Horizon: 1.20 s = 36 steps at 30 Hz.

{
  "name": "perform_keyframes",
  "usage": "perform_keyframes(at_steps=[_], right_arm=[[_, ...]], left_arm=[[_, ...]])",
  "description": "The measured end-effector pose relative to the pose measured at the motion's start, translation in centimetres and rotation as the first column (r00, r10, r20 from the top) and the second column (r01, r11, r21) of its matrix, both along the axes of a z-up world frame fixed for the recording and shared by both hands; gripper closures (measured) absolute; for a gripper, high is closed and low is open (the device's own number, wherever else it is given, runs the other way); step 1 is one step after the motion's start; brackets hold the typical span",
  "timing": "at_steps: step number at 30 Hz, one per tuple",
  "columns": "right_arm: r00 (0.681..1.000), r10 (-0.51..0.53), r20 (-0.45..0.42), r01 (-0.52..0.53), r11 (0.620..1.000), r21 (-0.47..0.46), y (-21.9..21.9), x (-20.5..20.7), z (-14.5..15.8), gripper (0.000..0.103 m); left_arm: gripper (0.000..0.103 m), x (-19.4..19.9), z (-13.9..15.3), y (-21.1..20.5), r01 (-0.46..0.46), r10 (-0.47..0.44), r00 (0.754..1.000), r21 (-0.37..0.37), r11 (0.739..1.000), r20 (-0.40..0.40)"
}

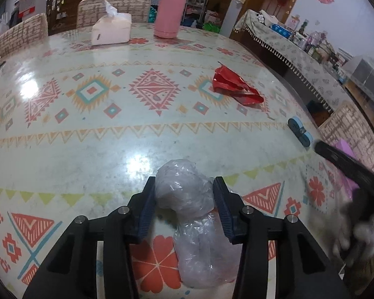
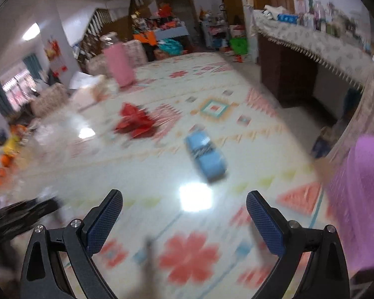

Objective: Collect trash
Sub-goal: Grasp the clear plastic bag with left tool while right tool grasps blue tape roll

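Gripping a crumpled clear bag (image 1: 187,199), the left gripper (image 1: 184,189) has its pads pressed into the plastic from both sides, down near the front edge of the table (image 1: 87,137). No earlier picture, so only this: the clamp is on and the bag bulges above and trails below the fingers. Ahead of it lies a broad bare stretch of patterned cloth, nothing in the way through the middle. Far back-left edge: a tissue box (image 1: 111,30), and just to its right a pink flask (image 1: 170,12), both well clear. Moving right, the red wrapper (image 1: 234,86) lies flat and alone toward the right edge, open cloth all round it. Nearer the right edge sits a blue roll (image 1: 300,132), close to the drop-off. Over to the right gripper (image 2: 184,211): jaws wide apart, nothing between them, hovering over bare table with the picture smeared. The blue roll lies ahead of it, the red wrapper beyond to the left. Something purple (image 2: 361,199) crowds the right rim.
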State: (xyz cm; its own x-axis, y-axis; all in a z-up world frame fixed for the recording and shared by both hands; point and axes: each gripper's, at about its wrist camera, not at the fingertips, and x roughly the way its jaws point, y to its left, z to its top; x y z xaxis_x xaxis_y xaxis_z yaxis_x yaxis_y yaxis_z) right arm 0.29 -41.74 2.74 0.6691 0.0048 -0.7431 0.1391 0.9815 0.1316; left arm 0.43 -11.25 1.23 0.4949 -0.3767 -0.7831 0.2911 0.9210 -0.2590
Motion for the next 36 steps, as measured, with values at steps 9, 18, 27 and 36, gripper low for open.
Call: perform_keyframes(at_steps=[9,18,27,36], right_arm=[[0.993,-0.009,-0.116,-0.008,0.99,-0.143,0.9,5.7,-1.9,0.047],[0.993,0.094,-0.073,-0.093,0.995,0.021,3.3,-0.4,-0.2,0.074],[0.991,0.131,0.009,-0.131,0.984,0.12,5.0,-8.6,1.5,0.074],[0.993,0.11,0.049,-0.118,0.972,0.203,3.8,-12.5,1.3,0.074]], left_arm=[[0.061,0.1,0.4,0.9,-0.019,0.019,1.0,-0.049,0.999,0.002],[0.063,-0.4,1.3,1.6,-0.029,0.032,0.999,-0.083,0.996,0.034],[0.063,-0.3,1.3,2.1,-0.059,0.062,0.997,-0.083,0.995,0.043],[0.042,0.0,1.2,2.7,-0.056,0.059,0.998,-0.127,0.99,0.02]])
